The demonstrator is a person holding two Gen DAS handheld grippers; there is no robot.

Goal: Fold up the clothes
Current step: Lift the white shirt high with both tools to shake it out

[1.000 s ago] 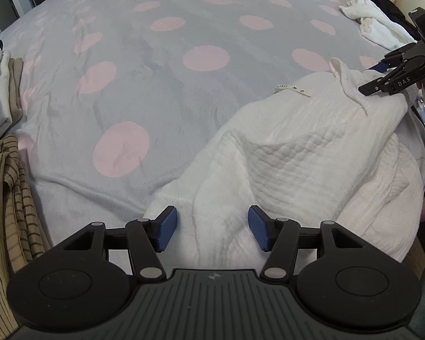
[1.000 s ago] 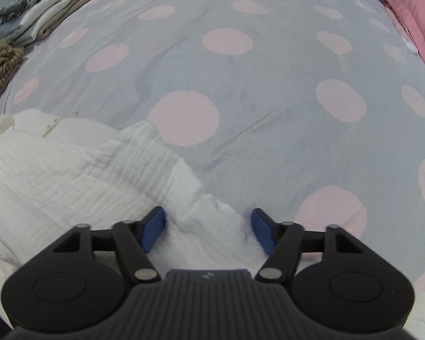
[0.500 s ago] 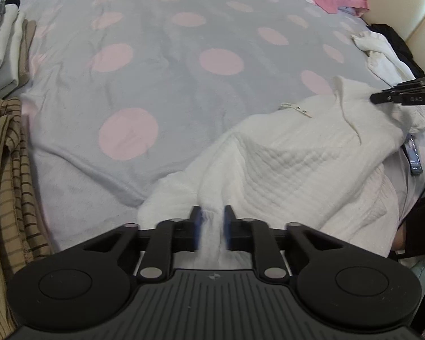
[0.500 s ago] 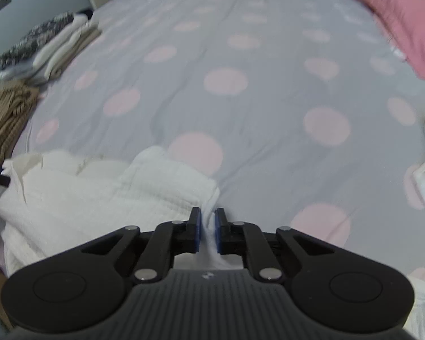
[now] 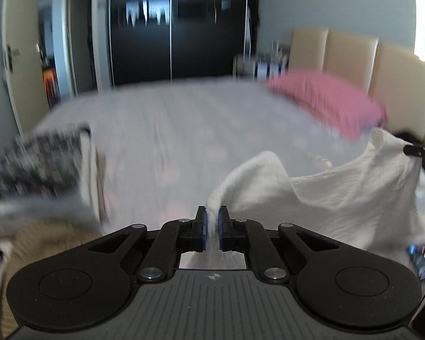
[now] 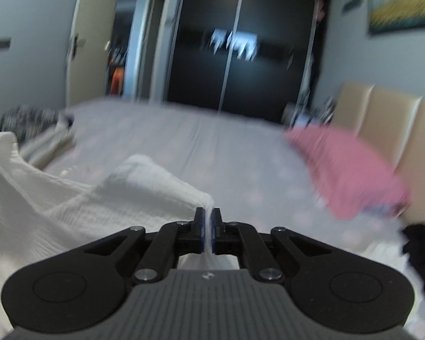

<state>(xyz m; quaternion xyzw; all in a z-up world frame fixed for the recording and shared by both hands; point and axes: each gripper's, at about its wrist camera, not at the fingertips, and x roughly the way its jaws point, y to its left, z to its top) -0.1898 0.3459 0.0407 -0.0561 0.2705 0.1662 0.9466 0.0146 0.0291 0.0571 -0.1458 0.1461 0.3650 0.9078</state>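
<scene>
Currently held: white garment (image 5: 325, 195), one edge nipped in your left tongs (image 5: 211, 228), another in your right tongs (image 6: 208, 231), both clamped on cloth. It hangs between them over the near edge of the bed (image 5: 184, 130). Keep both grips level and the span taut so it drapes flat before you lay it down. Containers: none visible; folded stack (image 5: 42, 164) lies at the bed's left edge.

A bed (image 5: 184, 130) covered in grey is seen before a dark sliding-door wardrobe (image 6: 240, 42). A beige padded headboard (image 5: 351, 53) is set at right, a pink pillow (image 6: 345, 170) against it.
</scene>
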